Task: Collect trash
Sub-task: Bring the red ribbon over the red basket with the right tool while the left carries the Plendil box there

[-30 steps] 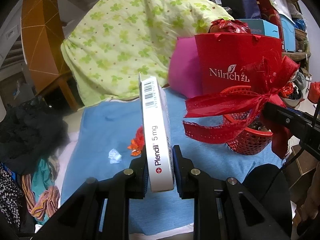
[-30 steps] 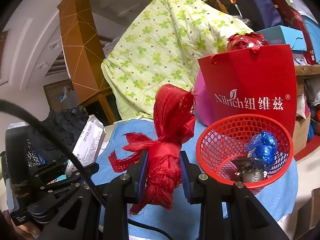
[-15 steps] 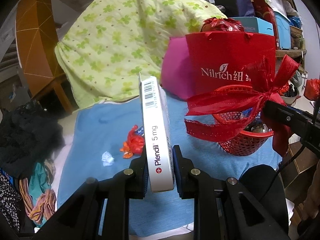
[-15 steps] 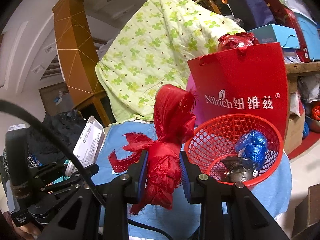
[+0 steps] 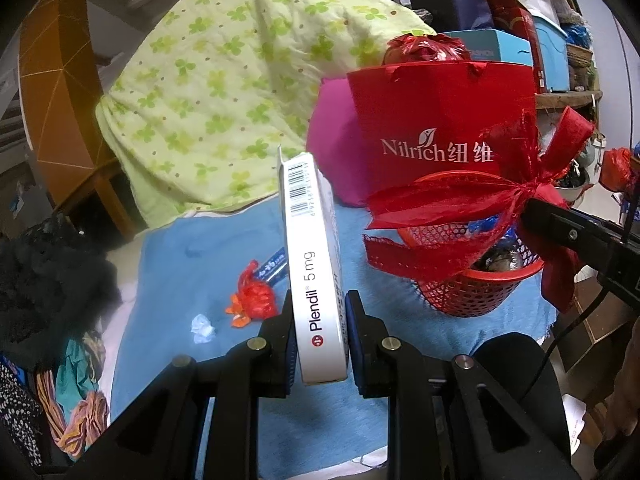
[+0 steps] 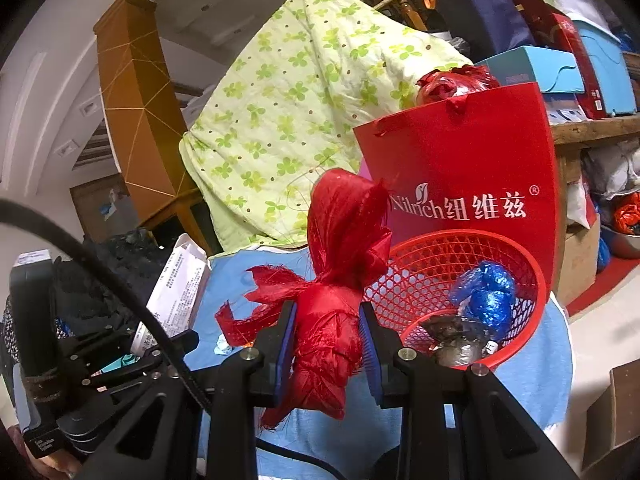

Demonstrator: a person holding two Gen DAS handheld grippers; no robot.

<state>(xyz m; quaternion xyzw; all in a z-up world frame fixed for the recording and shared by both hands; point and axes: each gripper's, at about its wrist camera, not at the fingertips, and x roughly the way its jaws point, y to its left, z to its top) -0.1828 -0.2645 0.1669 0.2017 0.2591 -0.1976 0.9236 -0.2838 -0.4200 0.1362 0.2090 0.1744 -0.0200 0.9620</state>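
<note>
left gripper [image 5: 320, 336] clamped on upright white plendil box [image 5: 310, 256], held above blue cloth [image 5: 192, 248]; right gripper [image 6: 326, 344] clamped on red ribbon bow [image 6: 336, 280], just beside red mesh basket [image 6: 460, 240] at cloth's right edge; crumpled red wrapper [image 5: 254, 300] mid-cloth

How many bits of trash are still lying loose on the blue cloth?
3: a red wrapper, a blue packet behind it, a pale crumpled scrap in front. The medicine box may hide more.

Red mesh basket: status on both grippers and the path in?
Left gripper shut on white Plendil box. Right gripper shut on red ribbon bundle. Red mesh basket just ahead, nothing blocking.
</note>
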